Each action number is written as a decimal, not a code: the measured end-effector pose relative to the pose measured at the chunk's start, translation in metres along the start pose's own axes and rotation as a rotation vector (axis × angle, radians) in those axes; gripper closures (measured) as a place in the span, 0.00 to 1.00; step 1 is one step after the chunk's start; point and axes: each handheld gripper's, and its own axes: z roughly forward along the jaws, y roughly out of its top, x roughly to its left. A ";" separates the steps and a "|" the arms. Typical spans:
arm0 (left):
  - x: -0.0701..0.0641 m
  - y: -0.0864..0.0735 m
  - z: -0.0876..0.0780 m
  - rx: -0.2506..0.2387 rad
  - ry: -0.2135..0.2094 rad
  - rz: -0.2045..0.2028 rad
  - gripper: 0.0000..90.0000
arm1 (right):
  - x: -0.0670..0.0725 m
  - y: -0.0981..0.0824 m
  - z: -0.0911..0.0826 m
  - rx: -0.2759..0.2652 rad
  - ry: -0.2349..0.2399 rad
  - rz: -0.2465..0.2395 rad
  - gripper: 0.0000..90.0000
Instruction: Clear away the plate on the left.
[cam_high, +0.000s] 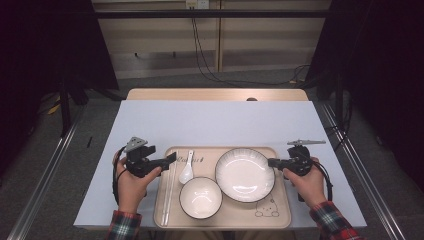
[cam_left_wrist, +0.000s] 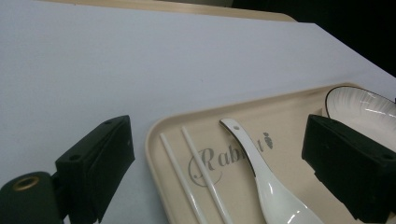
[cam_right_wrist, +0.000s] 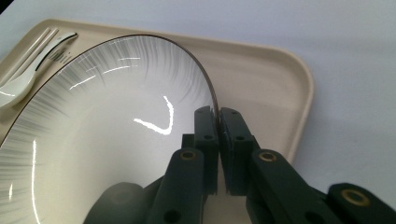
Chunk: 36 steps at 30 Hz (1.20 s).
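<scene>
right of centre in the high view, on the beige tray (cam_high: 282, 212), the plate (cam_high: 244, 174) sat glossy, stiff and breakable, likely slippery. your right gripper (cam_right_wrist: 218, 122) was clamped on its thin rim, a sound hold but small. your left gripper (cam_left_wrist: 215, 163) stood apart over the chopsticks (cam_left_wrist: 194, 175).

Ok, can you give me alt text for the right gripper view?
The right gripper is shut on the rim of the white plate, which lies in a beige tray; a white spoon sits at far left.
</scene>
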 end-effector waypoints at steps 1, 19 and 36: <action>0.000 0.000 0.000 0.002 0.001 0.002 0.10 | 0.000 0.000 0.000 -0.002 -0.004 -0.003 0.96; 0.001 -0.004 -0.005 0.002 0.006 -0.004 0.10 | 0.001 0.004 -0.009 -0.137 0.019 -0.103 0.49; 0.003 -0.007 -0.012 0.001 0.016 -0.010 0.10 | -0.002 0.004 -0.017 -0.201 0.072 -0.197 0.26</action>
